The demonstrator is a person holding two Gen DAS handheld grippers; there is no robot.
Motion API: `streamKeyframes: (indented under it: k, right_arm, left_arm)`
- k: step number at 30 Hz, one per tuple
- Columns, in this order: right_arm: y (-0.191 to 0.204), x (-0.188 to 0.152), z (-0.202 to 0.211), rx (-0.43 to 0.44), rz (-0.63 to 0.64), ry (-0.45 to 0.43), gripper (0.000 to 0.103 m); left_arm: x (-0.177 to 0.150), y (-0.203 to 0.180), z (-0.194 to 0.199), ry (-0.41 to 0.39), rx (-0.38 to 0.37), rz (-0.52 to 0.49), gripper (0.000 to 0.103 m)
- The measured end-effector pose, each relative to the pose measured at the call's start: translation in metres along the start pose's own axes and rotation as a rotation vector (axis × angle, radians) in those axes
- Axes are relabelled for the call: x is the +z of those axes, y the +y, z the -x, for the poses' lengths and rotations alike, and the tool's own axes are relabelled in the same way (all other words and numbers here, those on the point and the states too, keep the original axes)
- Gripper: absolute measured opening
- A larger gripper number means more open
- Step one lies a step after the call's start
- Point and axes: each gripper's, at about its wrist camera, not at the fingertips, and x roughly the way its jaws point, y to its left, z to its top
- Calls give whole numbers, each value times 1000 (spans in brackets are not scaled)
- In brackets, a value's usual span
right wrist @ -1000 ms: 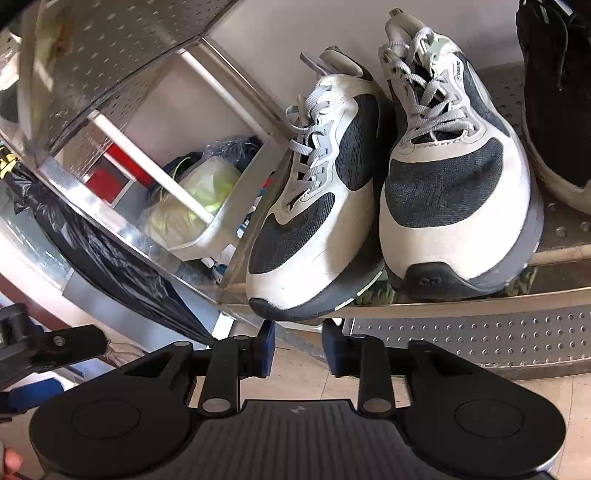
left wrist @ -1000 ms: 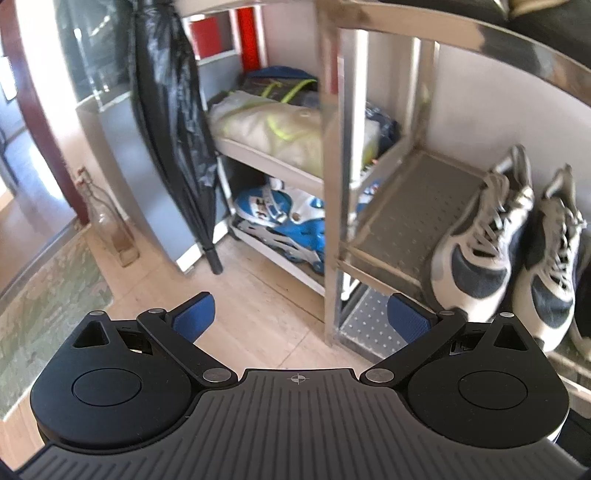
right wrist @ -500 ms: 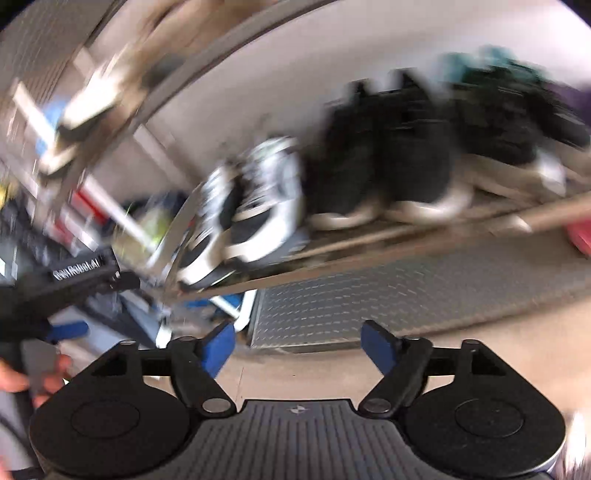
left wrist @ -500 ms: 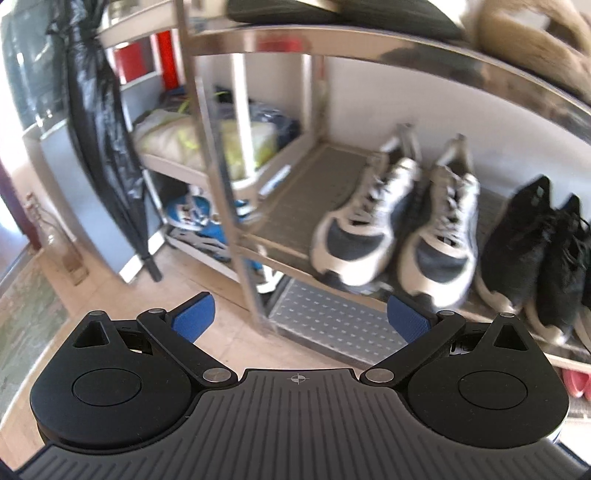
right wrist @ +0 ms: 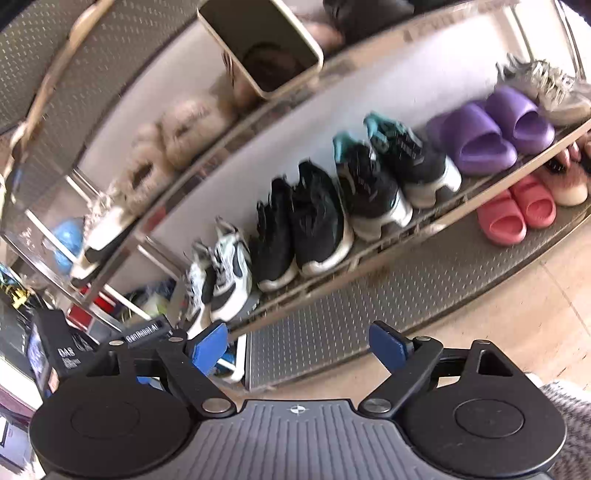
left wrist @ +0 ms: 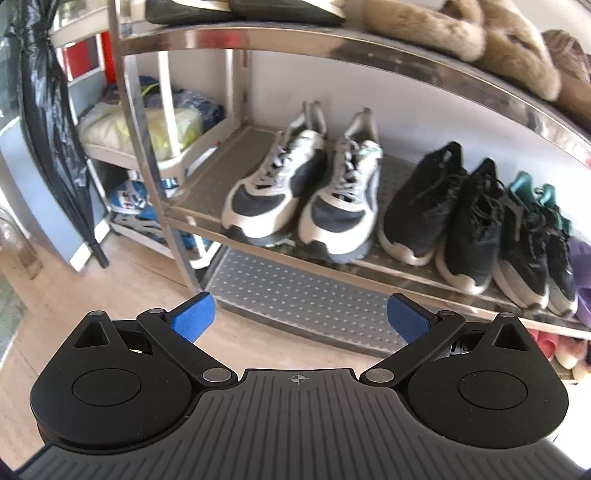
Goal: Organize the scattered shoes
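A pair of white and navy sneakers (left wrist: 303, 199) stands side by side on the middle shelf of a steel shoe rack (left wrist: 332, 44), left of black sneakers (left wrist: 443, 210) and black-teal ones (left wrist: 532, 240). My left gripper (left wrist: 299, 317) is open, back from the rack, with nothing between its blue pads. My right gripper (right wrist: 299, 347) is further back and tilted, its jaws still opening and empty. From there the white and navy pair (right wrist: 221, 277) looks small at the left of the shelf, and the left gripper's body (right wrist: 110, 347) shows at lower left.
Purple slides (right wrist: 491, 133) and grey sneakers (right wrist: 546, 85) fill the shelf's right end. Pink slides (right wrist: 517, 210) lie on the perforated bottom shelf (left wrist: 295, 295). Furry slippers (left wrist: 461, 33) sit on the shelf above. A black furled umbrella (left wrist: 48, 122) leans at the left beside a side rack with bags.
Both grippers have pulled back from the rack, so more of the shelves shows. The right gripper's jaws went from nearly shut to wide open, and its view swung right along the shelf.
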Motion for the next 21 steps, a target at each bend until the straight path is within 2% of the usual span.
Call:
streamKeyframes:
  k: [5,8,11,15,19,21]
  right_arm:
    - [-10,5,24,12,-57,-36,88]
    - [-20,11,41,36,-101,-26,90]
    - [-38,18,58,54,-127,-47,92]
    - [-75,18,72,-3,-159,-130,92]
    - [-98,7,66,-79,-231,-189,91]
    - [-90,7,68,-112,-161,-254,91]
  left_arm:
    - [-2,-12,3,-4,-17,-14,102]
    - [-3,-20,1,1,-27,-25,102]
    - [-6,-32,-6,24,-29,-52,102]
    - [-11,-45,-12,46,-49,-84,102]
    - [-17,-59,-16,56,-51,-142,102]
    - [-21,-66,-19,61,-47,-178,102]
